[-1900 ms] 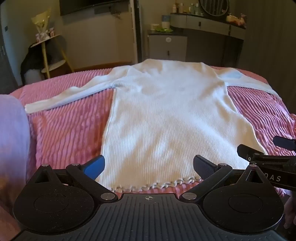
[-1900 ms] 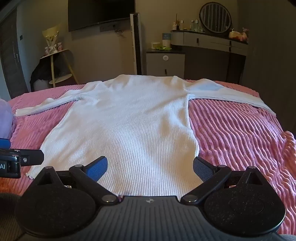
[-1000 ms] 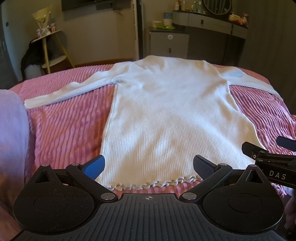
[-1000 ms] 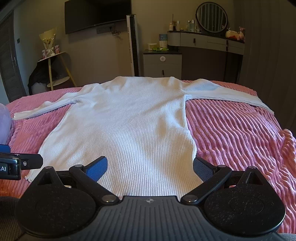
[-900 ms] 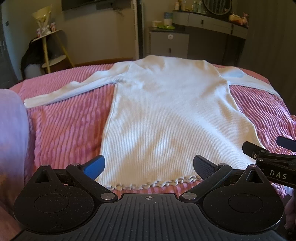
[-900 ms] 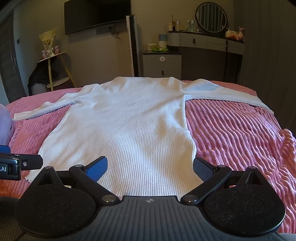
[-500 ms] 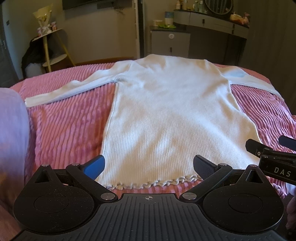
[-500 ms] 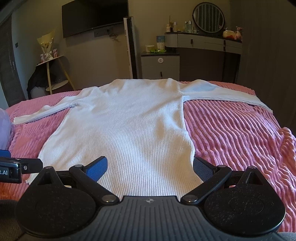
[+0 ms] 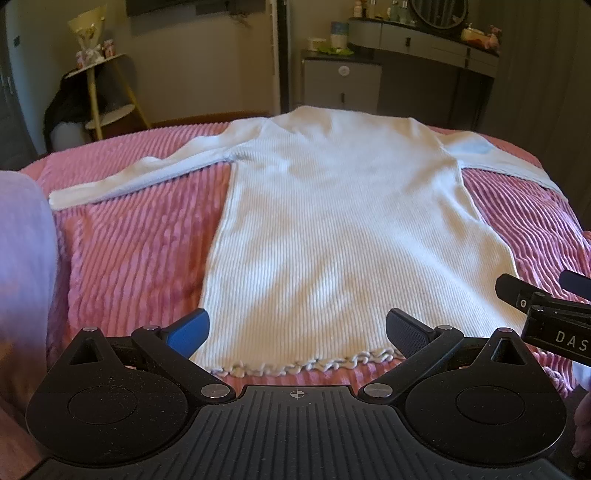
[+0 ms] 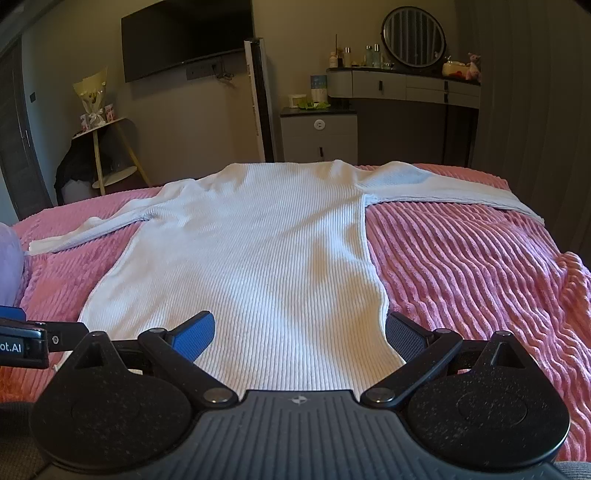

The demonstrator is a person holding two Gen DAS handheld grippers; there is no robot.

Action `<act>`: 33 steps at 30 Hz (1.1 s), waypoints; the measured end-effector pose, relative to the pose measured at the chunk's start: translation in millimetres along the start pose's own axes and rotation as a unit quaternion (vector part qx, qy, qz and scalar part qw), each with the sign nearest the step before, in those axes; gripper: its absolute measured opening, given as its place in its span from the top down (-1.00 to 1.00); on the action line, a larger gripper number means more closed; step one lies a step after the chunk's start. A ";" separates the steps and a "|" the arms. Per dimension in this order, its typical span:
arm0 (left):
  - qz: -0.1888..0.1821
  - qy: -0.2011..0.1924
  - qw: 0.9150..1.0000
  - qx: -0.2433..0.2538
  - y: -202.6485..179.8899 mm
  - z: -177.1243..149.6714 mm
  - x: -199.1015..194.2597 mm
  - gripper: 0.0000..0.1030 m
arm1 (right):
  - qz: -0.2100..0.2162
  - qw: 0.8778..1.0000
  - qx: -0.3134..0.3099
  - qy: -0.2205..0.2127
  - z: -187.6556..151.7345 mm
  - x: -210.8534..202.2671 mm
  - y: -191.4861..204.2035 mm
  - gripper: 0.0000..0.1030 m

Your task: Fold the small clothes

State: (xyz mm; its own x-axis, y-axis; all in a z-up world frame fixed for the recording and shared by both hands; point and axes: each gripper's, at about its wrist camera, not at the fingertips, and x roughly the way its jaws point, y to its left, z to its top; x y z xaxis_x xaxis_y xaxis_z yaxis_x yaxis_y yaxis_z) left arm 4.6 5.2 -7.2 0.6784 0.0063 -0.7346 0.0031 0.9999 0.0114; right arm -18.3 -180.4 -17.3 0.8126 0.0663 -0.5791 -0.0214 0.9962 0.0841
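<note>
Pink bedspread (image 9: pixel 140 251) bears white sweater (image 9: pixel 332 229) — right cuff cut off; hem half-hidden.

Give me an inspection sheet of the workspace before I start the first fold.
Surface: pink ribbed bedspread, covering the bed.
Job's things: white ribbed knit garment spread flat, both sleeves out sideways, hem nearest the grippers; unfolded.
Clutter: lilac fabric item at the bed's left edge.
Grippers: left gripper open, over the hem; right gripper open, over the lower body; neither holds cloth.
Cables: nothing seen on the bed.
Surroundings: wall television, dressing table with round mirror, small side table.
</note>
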 end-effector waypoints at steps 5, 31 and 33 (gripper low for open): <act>0.000 0.001 1.000 0.000 -0.2 0.5 0.5 -1.00 | 0.000 1.000 0.000 -0.001 -0.1 -1.0 -0.2 -0.92; 0.001 0.004 1.000 -0.003 0.2 0.3 1.4 -1.00 | 0.010 1.000 0.003 -0.011 0.6 -4.8 -0.6 -0.92; 0.000 0.004 1.000 -0.002 0.3 0.3 1.5 -1.00 | 0.012 1.000 0.005 -0.011 1.0 -4.7 -1.2 -0.92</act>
State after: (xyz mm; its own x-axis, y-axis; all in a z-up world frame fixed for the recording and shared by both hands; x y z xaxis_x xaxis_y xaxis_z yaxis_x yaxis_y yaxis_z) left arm 5.9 5.4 -8.1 0.6722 0.0069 -0.7403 -0.0009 1.0000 0.0084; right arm -21.5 -181.9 -13.9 0.8241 0.0888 -0.5595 -0.0353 0.9938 0.1058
